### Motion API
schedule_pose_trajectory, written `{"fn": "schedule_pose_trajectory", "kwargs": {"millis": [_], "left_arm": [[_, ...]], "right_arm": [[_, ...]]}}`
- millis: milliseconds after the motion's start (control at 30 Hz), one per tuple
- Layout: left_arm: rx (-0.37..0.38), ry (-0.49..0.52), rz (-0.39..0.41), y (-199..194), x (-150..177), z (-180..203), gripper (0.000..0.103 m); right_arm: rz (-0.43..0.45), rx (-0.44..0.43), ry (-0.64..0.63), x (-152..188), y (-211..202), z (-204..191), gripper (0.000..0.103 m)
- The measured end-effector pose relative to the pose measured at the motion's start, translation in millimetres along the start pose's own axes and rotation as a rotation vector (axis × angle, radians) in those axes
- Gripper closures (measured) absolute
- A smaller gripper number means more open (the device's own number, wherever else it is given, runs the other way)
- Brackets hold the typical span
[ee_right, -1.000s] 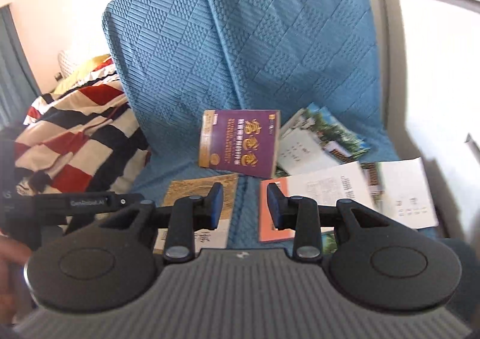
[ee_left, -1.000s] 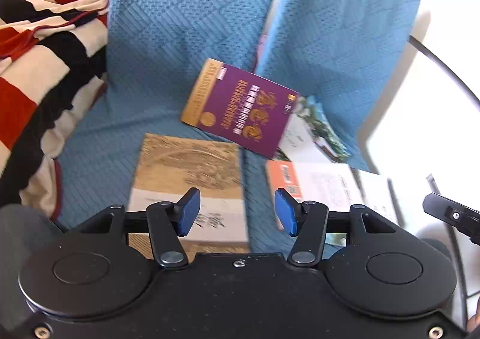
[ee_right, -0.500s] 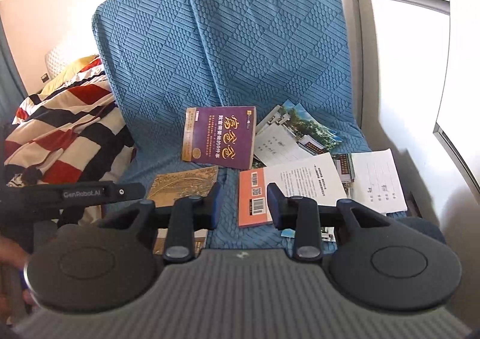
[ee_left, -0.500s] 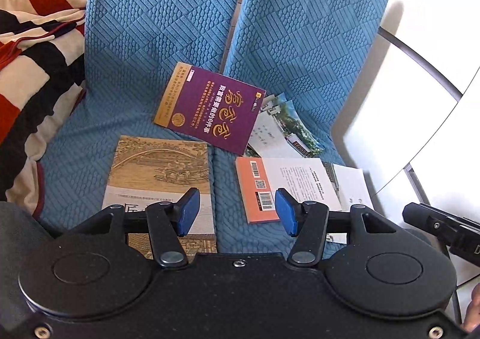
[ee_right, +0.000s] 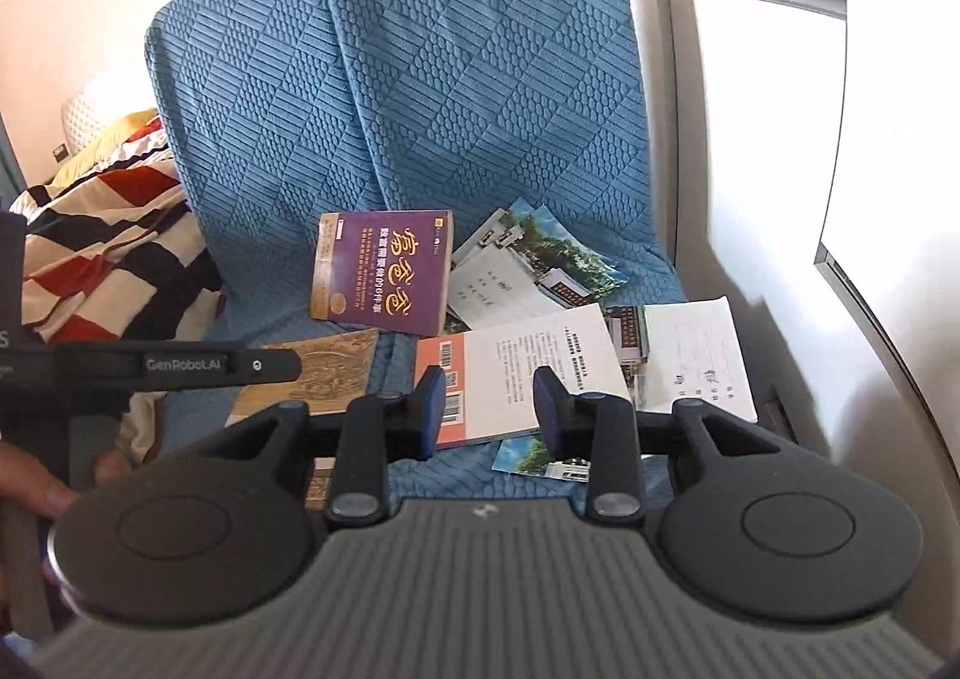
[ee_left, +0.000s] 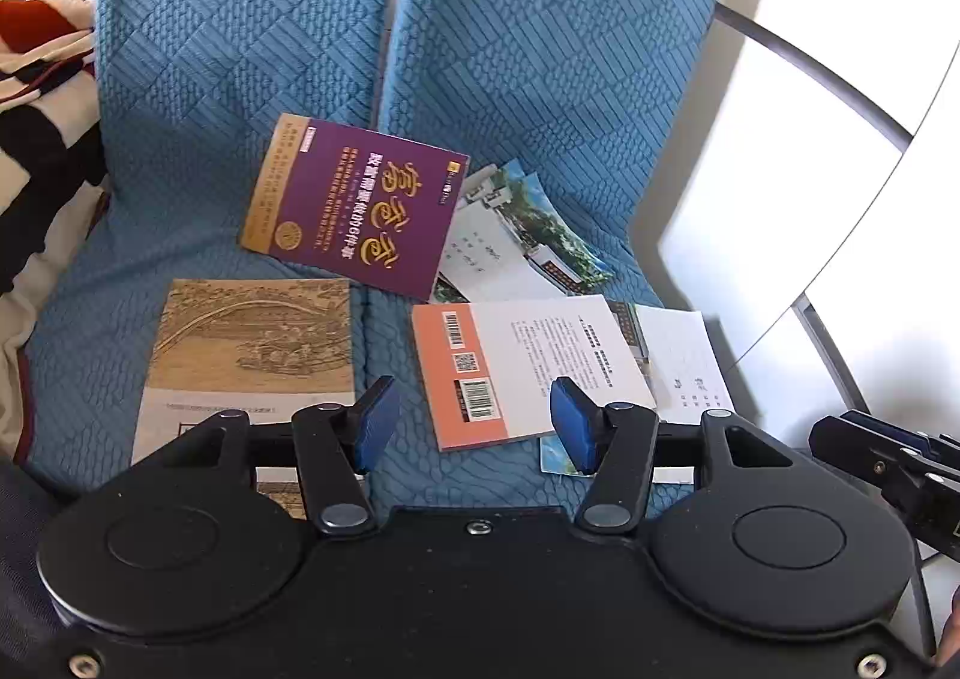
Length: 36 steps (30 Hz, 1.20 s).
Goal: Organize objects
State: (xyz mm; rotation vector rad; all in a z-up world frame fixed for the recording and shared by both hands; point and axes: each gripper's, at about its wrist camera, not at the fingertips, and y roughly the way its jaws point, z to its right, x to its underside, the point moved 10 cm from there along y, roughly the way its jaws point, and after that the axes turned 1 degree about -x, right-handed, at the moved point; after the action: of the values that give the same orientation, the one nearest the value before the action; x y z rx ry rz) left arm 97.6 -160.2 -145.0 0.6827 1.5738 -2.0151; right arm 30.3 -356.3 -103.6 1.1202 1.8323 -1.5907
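Blue quilted fabric covered the sofa seat [ee_left: 198, 235] where the books lay scattered. I held both grippers above its front edge, and nothing was grasped yet. The left gripper [ee_left: 474, 427] had its fingers wide apart and empty; the right gripper [ee_right: 489, 412] had its fingers narrower but also empty. The purple book [ee_left: 354, 208] lay tilted near the backrest, and its corner overlapped the photo leaflets [ee_left: 528, 235]. The brown book [ee_left: 252, 343] lay flat at the left, and the orange-and-white book [ee_left: 522, 367] lay at the right on top of loose sheets. I judged that I was at the approach step, choosing a first book. The next move would need one finger to go under a thin cover on soft fabric, so a low, flat approach at a free edge seemed necessary.
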Motion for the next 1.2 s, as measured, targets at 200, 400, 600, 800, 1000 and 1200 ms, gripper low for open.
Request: {"fn": "schedule_pose_trajectory", "kwargs": {"millis": [200, 400, 600, 800, 1000, 1200], "left_arm": [[0.017, -0.007, -0.026, 9, 3, 11, 0.05], [0.005, -0.017, -0.043, 21, 0, 11, 0.039], [0.036, -0.062, -0.064, 40, -5, 11, 0.012], [0.087, -0.091, -0.13, 73, 5, 13, 0.007], [0.069, -0.112, -0.174, 103, 12, 6, 0.009], [0.07, -0.2, -0.219, 135, 16, -10, 0.029]], "right_arm": [[-0.005, 0.028, 0.027, 3, 4, 21, 0.068], [0.005, 0.039, 0.044, 3, 6, 35, 0.058], [0.021, 0.048, 0.053, -1, 12, 48, 0.033], [0.016, 0.039, 0.076, 3, 35, 62, 0.015], [0.017, 0.046, 0.103, 0, 59, 73, 0.015], [-0.033, 0.056, 0.145, 4, 95, 87, 0.015]]}}
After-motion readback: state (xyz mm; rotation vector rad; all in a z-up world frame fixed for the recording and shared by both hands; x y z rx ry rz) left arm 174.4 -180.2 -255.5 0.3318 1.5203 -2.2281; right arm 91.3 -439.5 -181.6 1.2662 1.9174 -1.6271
